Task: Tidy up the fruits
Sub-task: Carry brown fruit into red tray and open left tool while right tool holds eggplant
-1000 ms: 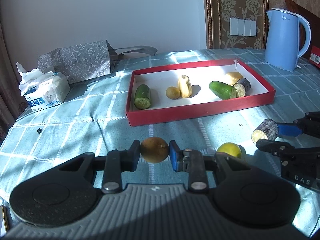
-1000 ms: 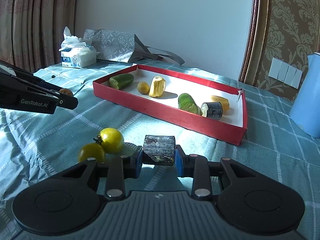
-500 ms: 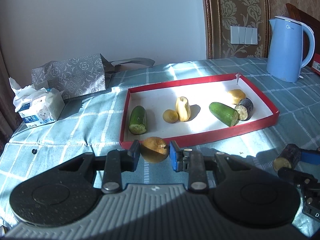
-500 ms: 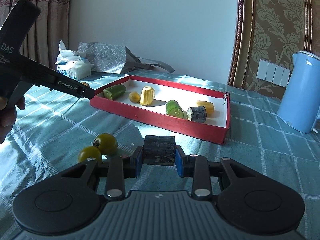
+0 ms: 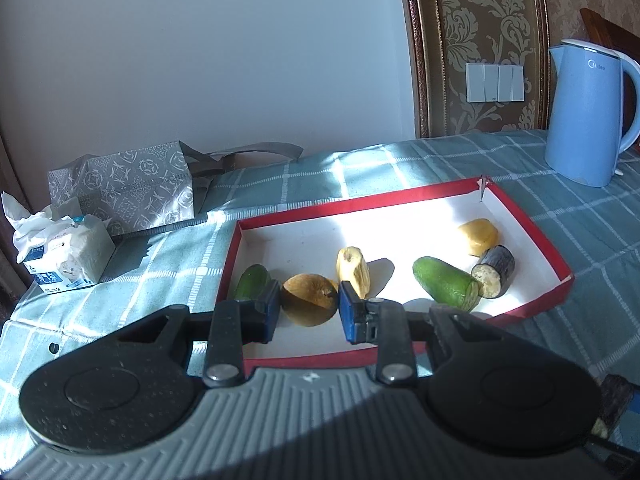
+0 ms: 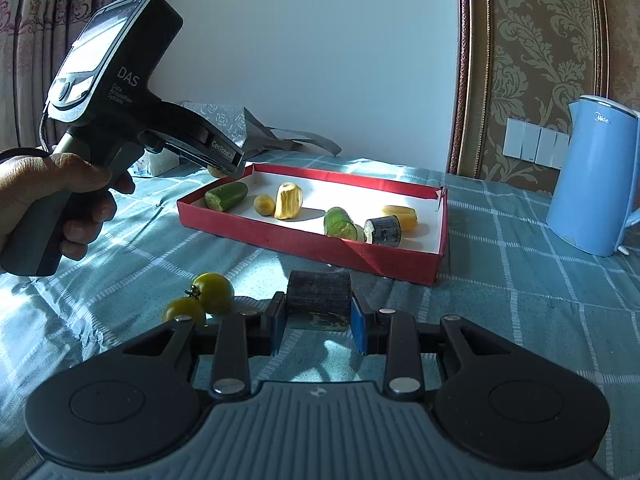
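My left gripper [image 5: 309,312] is shut on a round brown-yellow fruit [image 5: 310,300], held over the near left part of the red tray [image 5: 520,208]. In the tray lie a cucumber piece [image 5: 252,286], a ridged yellow piece [image 5: 354,266], a second cucumber piece [image 5: 444,284], an eggplant slice [image 5: 494,270] and a yellow chunk [image 5: 478,236]. My right gripper [image 6: 319,320] is shut on a dark eggplant chunk [image 6: 319,298], short of the tray's front wall [image 6: 312,246]. Two yellow-green tomatoes [image 6: 216,292] sit on the cloth to its left. A hand [image 6: 52,188] holds the left gripper [image 6: 230,168].
A blue kettle [image 5: 584,112] stands at the back right of the checked teal cloth. A tissue pack [image 5: 64,256] and a grey patterned bag [image 5: 128,184] are at the back left. A small yellow fruit [image 6: 264,204] lies in the tray beside the ridged piece.
My left gripper has carried the brown fruit forward from the cloth to above the tray's near left part. The right gripper, still on the eggplant chunk, has edged toward the tray.
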Action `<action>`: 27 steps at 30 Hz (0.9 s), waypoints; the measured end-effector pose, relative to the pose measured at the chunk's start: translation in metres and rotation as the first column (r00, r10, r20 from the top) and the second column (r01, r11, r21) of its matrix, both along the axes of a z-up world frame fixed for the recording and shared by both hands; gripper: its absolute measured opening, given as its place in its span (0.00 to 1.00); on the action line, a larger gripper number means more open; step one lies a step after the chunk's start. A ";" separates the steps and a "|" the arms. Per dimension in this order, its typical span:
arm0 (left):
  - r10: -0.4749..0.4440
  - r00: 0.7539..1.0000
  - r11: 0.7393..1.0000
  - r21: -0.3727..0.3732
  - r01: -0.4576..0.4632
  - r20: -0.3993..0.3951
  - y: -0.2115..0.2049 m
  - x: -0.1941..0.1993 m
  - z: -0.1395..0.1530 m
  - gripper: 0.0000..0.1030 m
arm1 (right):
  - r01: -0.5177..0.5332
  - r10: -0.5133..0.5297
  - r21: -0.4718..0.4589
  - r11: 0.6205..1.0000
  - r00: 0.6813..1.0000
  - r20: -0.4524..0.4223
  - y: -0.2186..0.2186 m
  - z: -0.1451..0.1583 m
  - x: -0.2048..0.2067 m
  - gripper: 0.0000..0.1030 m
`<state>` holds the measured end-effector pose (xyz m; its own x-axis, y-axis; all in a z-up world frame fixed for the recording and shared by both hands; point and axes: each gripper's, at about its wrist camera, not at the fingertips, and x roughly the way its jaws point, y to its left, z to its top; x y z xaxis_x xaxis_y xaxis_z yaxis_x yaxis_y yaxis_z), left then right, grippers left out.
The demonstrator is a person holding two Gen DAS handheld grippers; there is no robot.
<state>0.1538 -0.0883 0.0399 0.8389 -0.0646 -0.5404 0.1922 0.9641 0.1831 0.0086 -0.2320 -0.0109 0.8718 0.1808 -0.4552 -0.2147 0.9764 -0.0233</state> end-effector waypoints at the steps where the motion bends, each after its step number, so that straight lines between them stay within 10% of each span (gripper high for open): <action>1: -0.002 1.000 1.000 0.004 0.002 0.000 -0.003 0.002 -0.001 0.27 | 0.000 0.000 0.002 1.000 1.000 0.001 -0.001 0.000 -0.001 0.31; 27: -0.030 0.999 0.999 0.028 0.031 -0.035 -0.056 0.077 -0.011 0.28 | -0.010 0.010 0.072 0.997 1.000 -0.002 -0.010 -0.003 -0.009 0.31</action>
<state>0.2306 -0.1441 0.0287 0.8176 -0.0734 -0.5710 0.2277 0.9522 0.2036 -0.0004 -0.2421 -0.0138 0.8687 0.2221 -0.4428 -0.2244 0.9733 0.0479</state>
